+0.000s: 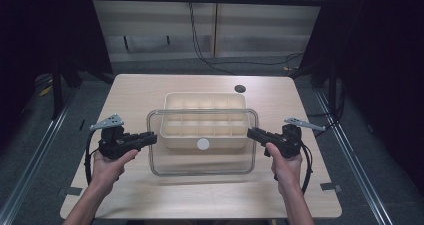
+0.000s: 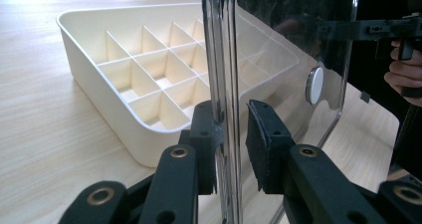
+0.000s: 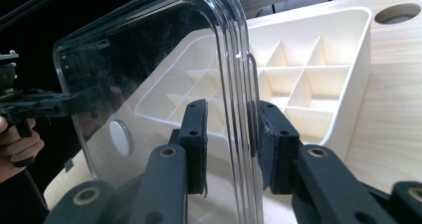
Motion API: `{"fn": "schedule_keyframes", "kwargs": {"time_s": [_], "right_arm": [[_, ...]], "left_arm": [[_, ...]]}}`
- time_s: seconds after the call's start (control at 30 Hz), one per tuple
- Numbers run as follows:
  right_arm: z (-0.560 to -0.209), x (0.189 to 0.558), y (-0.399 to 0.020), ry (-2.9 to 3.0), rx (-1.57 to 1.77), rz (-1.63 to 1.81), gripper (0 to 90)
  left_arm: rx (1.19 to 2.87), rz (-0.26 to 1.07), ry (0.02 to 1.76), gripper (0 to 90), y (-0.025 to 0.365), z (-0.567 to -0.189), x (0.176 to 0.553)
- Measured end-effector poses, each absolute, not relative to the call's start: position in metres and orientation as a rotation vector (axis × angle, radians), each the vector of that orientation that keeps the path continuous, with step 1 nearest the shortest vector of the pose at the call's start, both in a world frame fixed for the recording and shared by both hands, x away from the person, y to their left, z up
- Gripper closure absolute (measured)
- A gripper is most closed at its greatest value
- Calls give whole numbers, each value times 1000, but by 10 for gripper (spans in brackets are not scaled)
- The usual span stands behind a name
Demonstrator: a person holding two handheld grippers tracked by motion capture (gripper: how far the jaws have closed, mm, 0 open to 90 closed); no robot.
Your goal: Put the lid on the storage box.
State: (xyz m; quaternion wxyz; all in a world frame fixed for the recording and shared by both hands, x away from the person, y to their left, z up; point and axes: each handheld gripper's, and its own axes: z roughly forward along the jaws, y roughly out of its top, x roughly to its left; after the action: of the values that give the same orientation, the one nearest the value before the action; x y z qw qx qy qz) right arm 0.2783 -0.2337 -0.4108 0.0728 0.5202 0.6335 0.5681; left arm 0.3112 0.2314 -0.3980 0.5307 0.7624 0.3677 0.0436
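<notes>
Clear lid (image 1: 202,162) above divided tray (image 1: 205,101) on wooden table (image 1: 150,195)

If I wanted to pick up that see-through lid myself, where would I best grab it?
By its two short ends, one from each side, as the left gripper and right gripper do now. The clear lid is wide, flat and thin, with a raised rim that fits between the jaws. Its round knob looks small and flat, probably a poor hold. The lid hangs over the divided tray.
</notes>
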Motion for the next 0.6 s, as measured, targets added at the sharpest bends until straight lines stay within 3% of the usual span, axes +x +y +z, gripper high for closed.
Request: {"fn": "schedule_keyframes", "kwargs": {"time_s": [0.6], "right_arm": [[-387,303,-227,1904,1514,1710,683]], "left_arm": [[1809,163,882,731,235,-375,330]]}}
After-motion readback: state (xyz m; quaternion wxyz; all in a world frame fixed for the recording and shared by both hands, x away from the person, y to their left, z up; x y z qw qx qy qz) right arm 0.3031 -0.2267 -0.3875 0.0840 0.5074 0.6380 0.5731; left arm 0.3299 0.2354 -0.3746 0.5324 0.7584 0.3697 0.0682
